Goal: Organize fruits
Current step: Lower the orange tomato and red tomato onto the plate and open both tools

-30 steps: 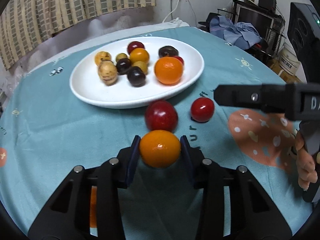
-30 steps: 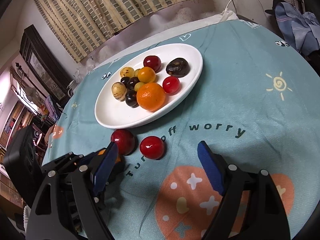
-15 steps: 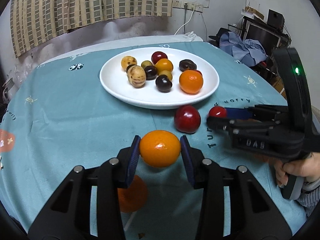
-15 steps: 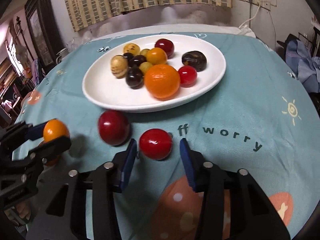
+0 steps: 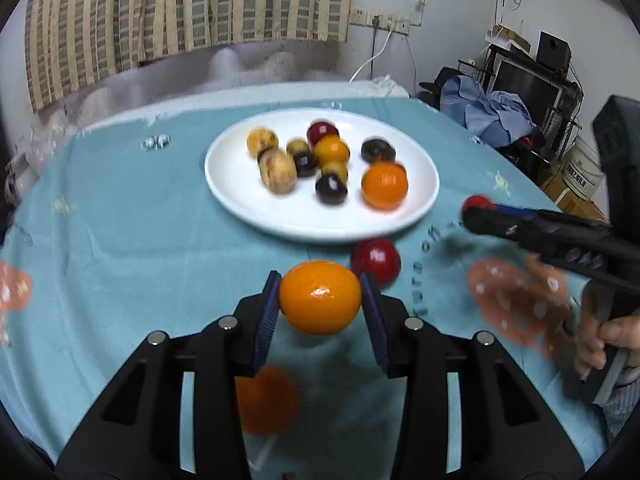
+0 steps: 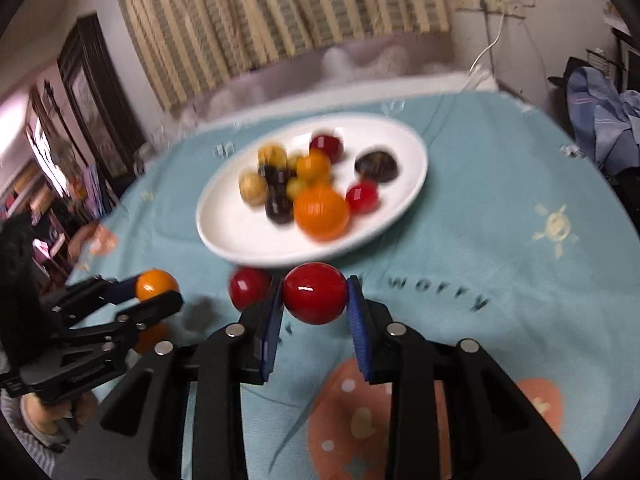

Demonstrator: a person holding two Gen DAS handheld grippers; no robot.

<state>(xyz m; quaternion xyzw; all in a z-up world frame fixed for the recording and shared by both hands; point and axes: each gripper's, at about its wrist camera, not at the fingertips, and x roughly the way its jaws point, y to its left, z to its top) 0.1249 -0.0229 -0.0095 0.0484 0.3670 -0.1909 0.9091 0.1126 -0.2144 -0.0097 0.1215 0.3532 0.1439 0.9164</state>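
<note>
My left gripper (image 5: 320, 280) is shut on an orange (image 5: 320, 298) held above the teal cloth, short of the white plate (image 5: 240, 200). My right gripper (image 6: 315, 286) has its jaws closing the last bit on a small red fruit (image 6: 315, 294); both pads press on it, and it hangs clear of the cloth. That fruit (image 5: 476, 202) shows at the right gripper's tip in the left wrist view. The plate (image 6: 224, 224) holds several fruits, among them an orange (image 6: 321, 210). A dark red plum (image 5: 376, 260) and a second orange (image 5: 266, 400) lie on the cloth.
A hand (image 5: 600, 344) grips the right gripper's handle at the right edge. The round table wears a teal printed cloth (image 5: 120, 260). Blue clothes (image 5: 492, 108) and shelves with electronics stand beyond the table's right side, and striped curtains hang behind it.
The right gripper went from wide open to shut around the small red fruit and raised it off the cloth. The left gripper rose a little with its orange, uncovering the second orange below.
</note>
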